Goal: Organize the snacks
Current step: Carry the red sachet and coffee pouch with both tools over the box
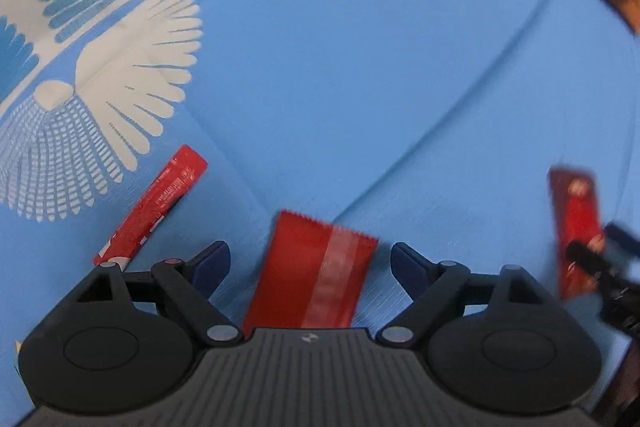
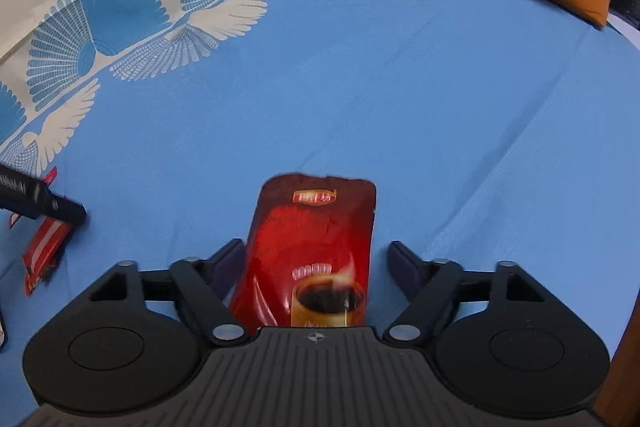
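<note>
- While both tools point down at the blue patterned cloth [image 1: 360, 87], the left gripper [image 1: 310, 263] gapes wide, gripping nothing; a red sachet [image 1: 316, 275] lies loose between its fingers.
- Right gripper [image 2: 316, 267] likewise spread, a red coffee packet [image 2: 316, 247] lying unclamped between.
- 1 slim red stick [image 1: 160, 203] lies left.

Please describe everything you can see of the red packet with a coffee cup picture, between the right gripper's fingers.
The coffee packet is a glossy dark red sachet, probably foil or plastic, with a blurred logo near its far end and a printed cup of dark coffee near the gripper. It lies flat on the blue cloth, lengthwise between the open fingers of the right gripper, which do not press it.
</note>
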`<action>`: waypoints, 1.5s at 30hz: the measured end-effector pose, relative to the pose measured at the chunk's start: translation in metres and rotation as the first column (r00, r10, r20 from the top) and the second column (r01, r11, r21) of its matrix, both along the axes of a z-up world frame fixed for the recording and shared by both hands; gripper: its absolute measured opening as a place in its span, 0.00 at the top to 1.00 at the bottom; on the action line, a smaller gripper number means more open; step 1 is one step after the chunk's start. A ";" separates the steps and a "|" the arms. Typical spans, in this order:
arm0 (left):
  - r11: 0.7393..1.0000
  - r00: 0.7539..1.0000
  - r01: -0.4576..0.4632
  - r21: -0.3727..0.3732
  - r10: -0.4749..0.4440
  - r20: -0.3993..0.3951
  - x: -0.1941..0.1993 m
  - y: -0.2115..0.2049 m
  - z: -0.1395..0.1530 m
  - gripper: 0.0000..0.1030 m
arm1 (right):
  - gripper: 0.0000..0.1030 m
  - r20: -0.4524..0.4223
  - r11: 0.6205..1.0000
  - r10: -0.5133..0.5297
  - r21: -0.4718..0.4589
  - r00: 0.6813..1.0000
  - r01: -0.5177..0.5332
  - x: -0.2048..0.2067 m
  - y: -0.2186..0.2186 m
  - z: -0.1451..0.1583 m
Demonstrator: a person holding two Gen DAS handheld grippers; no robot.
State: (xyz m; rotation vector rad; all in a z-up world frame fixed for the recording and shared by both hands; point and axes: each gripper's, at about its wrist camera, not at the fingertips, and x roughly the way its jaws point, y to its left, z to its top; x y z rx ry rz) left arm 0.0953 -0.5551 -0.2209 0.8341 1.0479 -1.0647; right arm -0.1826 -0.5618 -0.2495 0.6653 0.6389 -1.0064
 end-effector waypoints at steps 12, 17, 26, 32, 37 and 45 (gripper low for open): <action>0.980 0.994 -0.089 -0.179 0.098 0.039 -0.003 0.053 0.078 0.52 | 0.52 -0.013 0.986 0.039 -0.160 0.999 -0.041 0.009 0.029 0.021; 0.937 0.986 -0.109 -0.331 0.145 0.085 -0.031 0.135 0.157 0.52 | 0.53 0.127 0.969 0.103 -0.237 0.987 -0.071 -0.012 0.076 0.077; 0.882 0.948 -0.221 -0.417 0.294 0.120 -0.100 0.321 0.246 0.52 | 0.53 0.265 0.917 0.327 -0.322 0.907 -0.236 -0.032 0.198 0.173; 0.837 0.896 -0.360 -0.411 0.433 0.097 -0.133 0.439 0.275 0.52 | 0.53 0.294 0.839 0.532 -0.311 0.794 -0.447 -0.038 0.298 0.212; 0.787 0.838 -0.443 -0.429 0.534 0.115 -0.159 0.525 0.287 0.52 | 0.53 0.287 0.747 0.664 -0.286 0.690 -0.600 -0.041 0.378 0.224; 0.706 0.762 -0.523 -0.477 0.638 0.109 -0.189 0.619 0.288 0.52 | 0.53 0.216 0.605 0.796 -0.276 0.565 -0.747 -0.035 0.472 0.235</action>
